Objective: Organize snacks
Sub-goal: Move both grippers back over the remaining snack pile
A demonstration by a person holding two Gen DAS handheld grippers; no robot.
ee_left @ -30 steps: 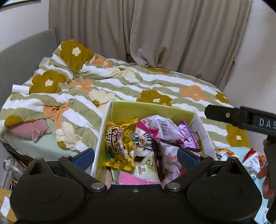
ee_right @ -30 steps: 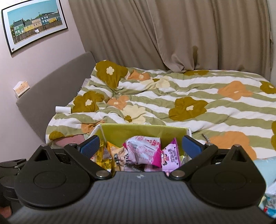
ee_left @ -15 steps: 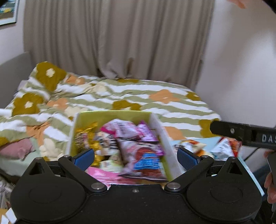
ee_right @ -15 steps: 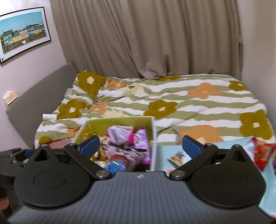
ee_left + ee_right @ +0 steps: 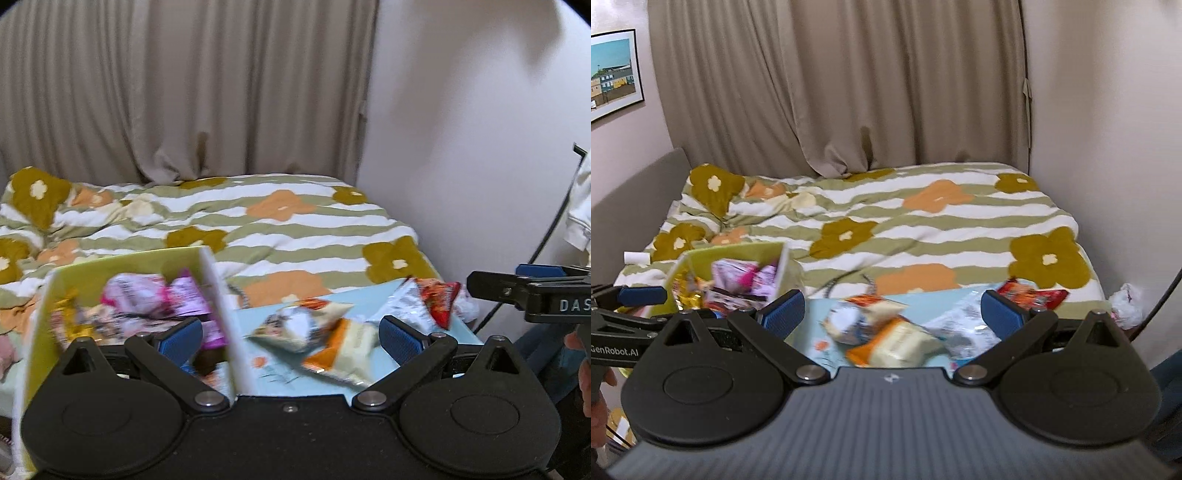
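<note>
A yellow-green box (image 5: pixel 122 264) holds several snack packets, pink ones (image 5: pixel 155 295) on top; it also shows in the right wrist view (image 5: pixel 735 253). Loose packets lie on a light blue sheet (image 5: pixel 347 299) to its right: a white-and-orange one (image 5: pixel 332 343), a silver one (image 5: pixel 406 306) and a red one (image 5: pixel 439 299). They show in the right wrist view too, the orange one (image 5: pixel 886 343) and the red one (image 5: pixel 1030 295). My left gripper (image 5: pixel 291 336) is open and empty, above the box's right wall. My right gripper (image 5: pixel 892 314) is open and empty, above the loose packets.
Everything rests on a bed with a striped, flowered duvet (image 5: pixel 886 221). Curtains (image 5: pixel 831 92) hang behind, a wall (image 5: pixel 480 147) stands at the right, a grey headboard (image 5: pixel 631 206) at the left. A white bag (image 5: pixel 1126 299) lies at the bed's right edge.
Both grippers have swung to the right, away from the box and toward the loose packets on the blue sheet. Both stayed open and empty.
</note>
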